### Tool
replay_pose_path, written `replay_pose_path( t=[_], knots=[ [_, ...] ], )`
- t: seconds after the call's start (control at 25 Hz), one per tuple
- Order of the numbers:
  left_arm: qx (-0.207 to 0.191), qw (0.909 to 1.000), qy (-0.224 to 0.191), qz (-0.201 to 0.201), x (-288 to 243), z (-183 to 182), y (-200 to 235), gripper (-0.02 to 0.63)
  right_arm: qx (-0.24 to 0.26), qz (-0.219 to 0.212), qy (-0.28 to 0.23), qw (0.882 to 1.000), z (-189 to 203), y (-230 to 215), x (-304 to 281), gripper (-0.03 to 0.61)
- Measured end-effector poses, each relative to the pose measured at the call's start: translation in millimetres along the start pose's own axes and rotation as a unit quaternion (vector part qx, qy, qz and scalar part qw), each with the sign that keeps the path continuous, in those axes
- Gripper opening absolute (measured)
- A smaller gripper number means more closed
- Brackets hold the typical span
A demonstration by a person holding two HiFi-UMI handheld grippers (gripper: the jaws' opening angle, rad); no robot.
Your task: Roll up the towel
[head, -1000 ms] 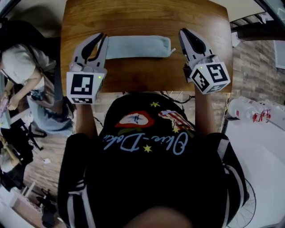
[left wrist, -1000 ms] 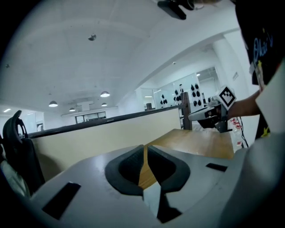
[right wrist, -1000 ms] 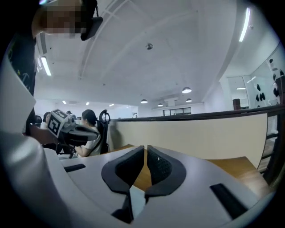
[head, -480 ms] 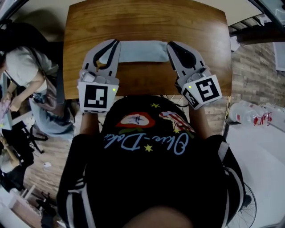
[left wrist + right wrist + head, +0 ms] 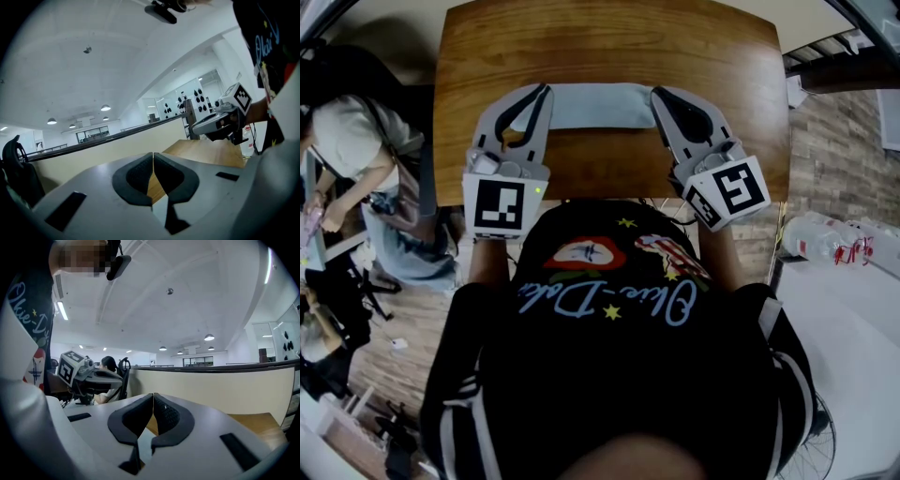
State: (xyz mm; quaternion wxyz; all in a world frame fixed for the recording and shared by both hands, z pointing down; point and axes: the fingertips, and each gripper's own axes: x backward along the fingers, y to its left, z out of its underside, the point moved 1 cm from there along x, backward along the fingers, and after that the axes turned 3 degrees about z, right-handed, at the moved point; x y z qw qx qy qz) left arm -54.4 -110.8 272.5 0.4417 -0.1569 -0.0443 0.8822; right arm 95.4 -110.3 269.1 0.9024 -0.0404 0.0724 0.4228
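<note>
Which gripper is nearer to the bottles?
Right. The right gripper is at the right end of the towel, on the side of the bottles; the left gripper is farther off, at the towel's left end.

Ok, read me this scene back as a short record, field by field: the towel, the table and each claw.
towel: pale blue, a long narrow strip lying crosswise on the table
table: brown wood, nothing else seen on it
left claw: shut, at the towel's left end, no cloth seen between its jaws
right claw: shut, at the towel's right end, also empty
roll: not yet begun
</note>
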Motion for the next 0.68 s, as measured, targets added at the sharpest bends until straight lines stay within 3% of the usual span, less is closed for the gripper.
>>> replay_pose_path(
  t=[0.68],
  knots=[
    [0.006,0.9999,0.004,0.012,0.5,4.2,-3.2,0.011,0.015,-0.011,0.006,1.0,-0.1,6.7,-6.4,0.002]
  ],
)
